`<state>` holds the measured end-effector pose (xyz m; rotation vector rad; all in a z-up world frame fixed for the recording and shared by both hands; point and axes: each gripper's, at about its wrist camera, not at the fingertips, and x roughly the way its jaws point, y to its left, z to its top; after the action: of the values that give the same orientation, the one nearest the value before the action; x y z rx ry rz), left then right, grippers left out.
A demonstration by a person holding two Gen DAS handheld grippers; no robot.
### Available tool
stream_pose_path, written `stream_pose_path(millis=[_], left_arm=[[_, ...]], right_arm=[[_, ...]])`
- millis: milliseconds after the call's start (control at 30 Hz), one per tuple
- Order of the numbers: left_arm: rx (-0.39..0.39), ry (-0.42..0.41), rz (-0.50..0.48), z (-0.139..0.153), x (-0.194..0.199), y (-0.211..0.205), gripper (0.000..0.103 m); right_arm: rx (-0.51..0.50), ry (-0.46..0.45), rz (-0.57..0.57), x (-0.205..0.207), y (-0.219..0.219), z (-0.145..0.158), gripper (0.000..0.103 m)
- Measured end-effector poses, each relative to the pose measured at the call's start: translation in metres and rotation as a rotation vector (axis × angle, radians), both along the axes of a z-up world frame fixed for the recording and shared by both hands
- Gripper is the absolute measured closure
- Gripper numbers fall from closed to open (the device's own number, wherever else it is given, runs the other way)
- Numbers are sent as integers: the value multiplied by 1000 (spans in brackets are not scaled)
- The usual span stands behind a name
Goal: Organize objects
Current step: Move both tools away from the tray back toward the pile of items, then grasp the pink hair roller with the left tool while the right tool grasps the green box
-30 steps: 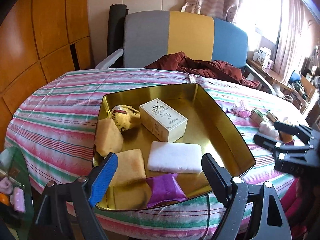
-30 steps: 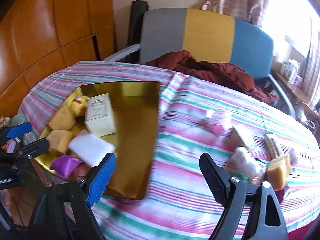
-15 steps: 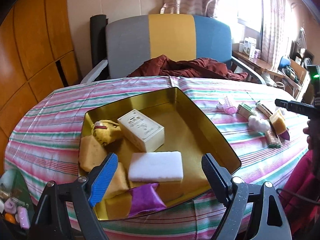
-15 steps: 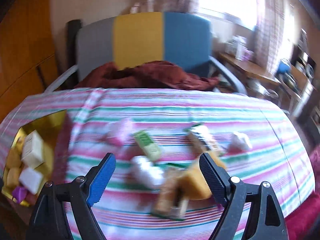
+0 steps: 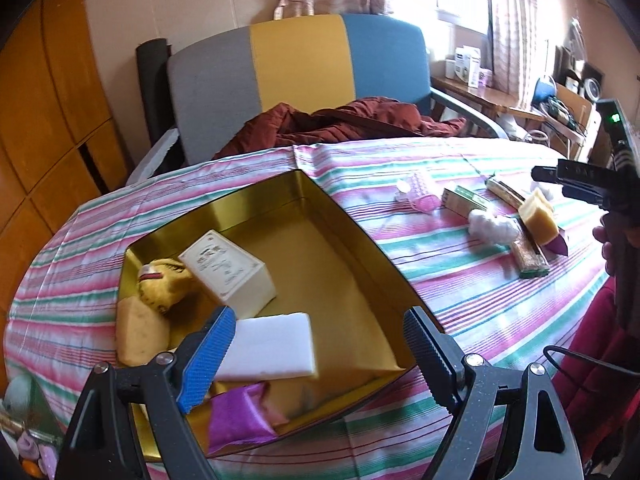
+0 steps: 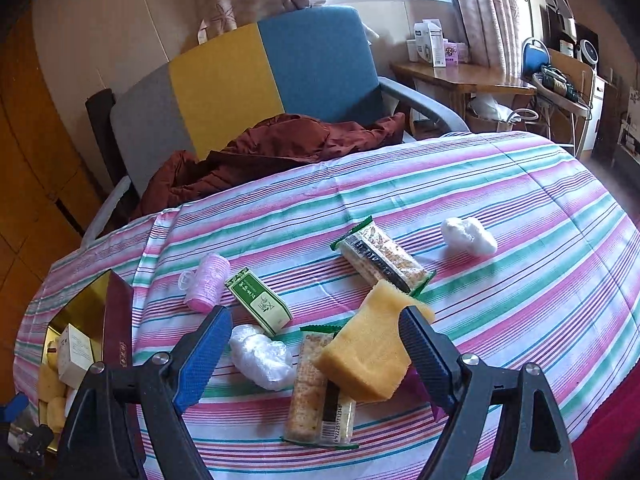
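Note:
A gold tin tray [image 5: 360, 240] sits on the striped tablecloth and holds a white box [image 5: 228, 272], a yellow plush [image 5: 160, 286], yellow sponges [image 5: 138, 332], a white sponge [image 5: 272, 348] and a purple packet [image 5: 236, 416]. My left gripper [image 5: 318, 316] hangs open over the tray's near edge, empty. To the right, loose items lie on the cloth: a pink roller [image 6: 208, 282], a green box [image 6: 258, 302], two snack bars [image 6: 380, 258], a yellow sponge [image 6: 372, 352] and white wads [image 6: 260, 356]. My right gripper [image 6: 316, 314] stands open above the sponge and nearer bar, holding nothing.
A grey, yellow and blue chair [image 5: 296, 76] with a dark red jacket [image 5: 344, 124] stands behind the table. A wooden desk [image 6: 460, 76] with small boxes is at the back right. Bare striped cloth [image 6: 540, 240] spreads to the right of the loose items.
My right gripper has swung right from beside the tray to over the loose items. The left gripper has shifted and rolled a little over the tray. Both stay open.

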<state>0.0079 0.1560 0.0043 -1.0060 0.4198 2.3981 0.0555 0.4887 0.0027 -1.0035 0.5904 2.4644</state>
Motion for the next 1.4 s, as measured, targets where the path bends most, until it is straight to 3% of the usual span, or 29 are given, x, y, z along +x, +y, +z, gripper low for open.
stream_pose_path(millis=[300, 600, 867, 1200, 1400], left_arm=[[-6, -24, -70, -5, -4, 32, 17], [77, -132, -124, -2, -32, 71, 18], [80, -201, -174, -8, -69, 125, 24], [101, -373, -109, -42, -133, 192, 21], [69, -390, -87, -65, -155, 217, 18]], right_arm=[[-9, -9, 8, -3, 0, -3, 16], [-45, -4, -9, -1, 6, -5, 16], [-76, -6, 8, -3, 6, -8, 16], [-126, -18, 34, -7, 6, -14, 16], [-136, -34, 56, -12, 4, -18, 16]])
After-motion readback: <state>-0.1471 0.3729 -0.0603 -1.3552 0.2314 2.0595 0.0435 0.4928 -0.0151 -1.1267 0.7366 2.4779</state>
